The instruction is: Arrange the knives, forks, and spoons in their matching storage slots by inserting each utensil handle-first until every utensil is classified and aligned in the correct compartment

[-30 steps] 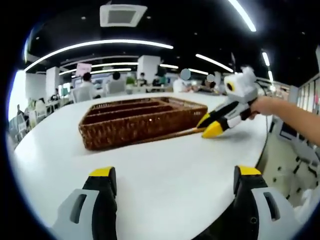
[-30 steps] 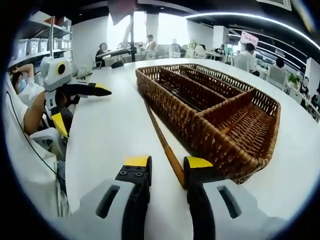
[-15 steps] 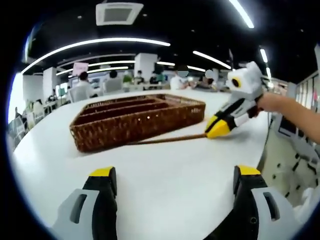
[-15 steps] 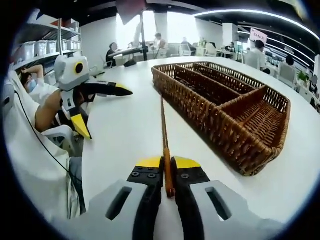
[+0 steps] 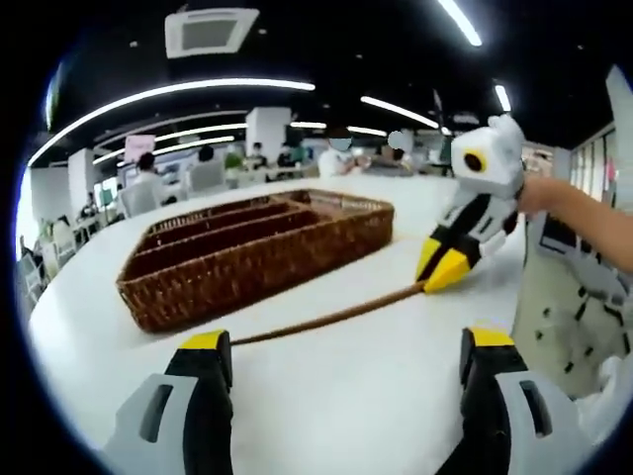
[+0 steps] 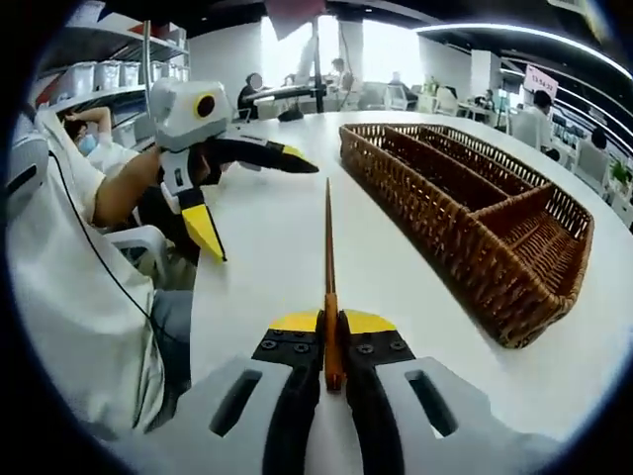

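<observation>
A long thin brown wooden utensil (image 6: 328, 233) points away over the white table (image 6: 257, 267), with my right gripper (image 6: 331, 325) shut on its near end. In the left gripper view the same utensil (image 5: 326, 319) runs from the right gripper (image 5: 442, 272) toward my own left jaws. The left gripper (image 5: 346, 341) is open wide with nothing between its fingers. From the right gripper view, the left gripper (image 6: 259, 203) hangs open at the upper left. A brown wicker basket (image 6: 514, 297) with long compartments stands to the right of the utensil, apart from it. The same basket (image 5: 247, 259) lies at mid-left in the left gripper view.
A person's forearm (image 5: 584, 213) and white clothes (image 6: 69, 307) are by the table's near edge. People sit at tables (image 5: 148, 183) far behind. Shelves with bins (image 6: 89, 79) stand at the upper left. Bare white table surface (image 5: 336, 396) spreads in front of the basket.
My right gripper shut on the wooden utensil's end and drew it away from the basket's side wall. Both cameras shifted; the left gripper stays open.
</observation>
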### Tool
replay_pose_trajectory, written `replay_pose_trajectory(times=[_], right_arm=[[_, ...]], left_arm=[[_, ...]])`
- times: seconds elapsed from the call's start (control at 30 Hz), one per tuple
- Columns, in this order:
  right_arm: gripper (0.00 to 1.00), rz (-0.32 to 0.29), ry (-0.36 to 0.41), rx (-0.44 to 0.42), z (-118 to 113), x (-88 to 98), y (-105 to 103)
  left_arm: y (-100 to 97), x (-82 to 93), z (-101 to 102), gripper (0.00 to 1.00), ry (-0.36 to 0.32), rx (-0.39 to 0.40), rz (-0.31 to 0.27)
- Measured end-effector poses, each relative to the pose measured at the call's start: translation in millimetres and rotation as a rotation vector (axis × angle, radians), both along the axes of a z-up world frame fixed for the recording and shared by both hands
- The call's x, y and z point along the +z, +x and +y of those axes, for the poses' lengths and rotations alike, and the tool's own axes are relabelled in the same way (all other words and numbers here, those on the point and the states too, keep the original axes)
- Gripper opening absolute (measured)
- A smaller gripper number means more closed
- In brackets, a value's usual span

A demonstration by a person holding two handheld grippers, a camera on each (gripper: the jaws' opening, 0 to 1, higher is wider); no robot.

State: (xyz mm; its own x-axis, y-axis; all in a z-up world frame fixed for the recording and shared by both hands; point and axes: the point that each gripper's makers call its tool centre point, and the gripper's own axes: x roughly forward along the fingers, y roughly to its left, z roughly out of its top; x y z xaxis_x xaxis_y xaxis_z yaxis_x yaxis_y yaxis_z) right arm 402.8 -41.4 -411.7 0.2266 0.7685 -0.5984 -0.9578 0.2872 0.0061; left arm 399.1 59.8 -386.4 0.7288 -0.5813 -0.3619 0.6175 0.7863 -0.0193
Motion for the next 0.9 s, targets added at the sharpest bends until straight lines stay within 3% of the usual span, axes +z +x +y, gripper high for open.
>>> replay_pose_trajectory(times=[0.1,0.23,0.27,0.33,0.4,0.47,0.5,0.6,0.7,0.77,0.9], right_arm=[[0.06,-0.004,-0.001,0.027,2.0,0.7,-4.2],[0.06,-0.018,-0.022,0.072,6.0,1.4,-11.6],[0.06,-0.025,-0.028,0.084,6.8,1.5,-13.4],[0.06,-0.035,-0.038,0.099,7.2,1.7,-15.3],[0.06,-0.044,-0.047,0.115,7.9,2.0,-17.0],[0.06,-0.055,-0.054,0.127,8.0,2.5,-18.0],[0.06,-0.061,-0.056,0.130,7.8,2.8,-18.2],[0.06,-0.065,-0.059,0.130,7.5,3.1,-18.4],[0.06,-0.072,-0.062,0.134,7.3,3.5,-18.7],[0.06,-0.092,-0.077,0.157,7.5,5.2,-21.8],[0.06,-0.107,-0.096,0.174,6.8,6.2,-23.6]], left_arm=[[2.5,3.7,-2.9,0.96,-0.007,-0.020,0.004],[0.3,0.4,-15.4,0.88,0.015,-0.124,0.024],[-1.0,-0.6,-19.3,0.84,0.017,-0.157,0.031],[-1.5,4.4,-26.4,0.73,0.007,-0.214,-0.009],[-6.6,-0.1,-31.9,0.56,0.004,-0.299,0.031],[-9.1,-4.7,-34.0,0.46,0.010,-0.347,0.068],[-3.7,-8.6,-32.4,0.46,0.051,-0.367,0.069],[-2.2,-12.8,-30.7,0.46,0.090,-0.377,0.081],[-3.2,-13.9,-31.3,0.36,0.101,-0.399,0.080],[-1.4,-17.7,-28.8,0.33,0.153,-0.433,0.079],[-3.2,-18.8,-31.6,0.30,0.161,-0.458,0.102]])
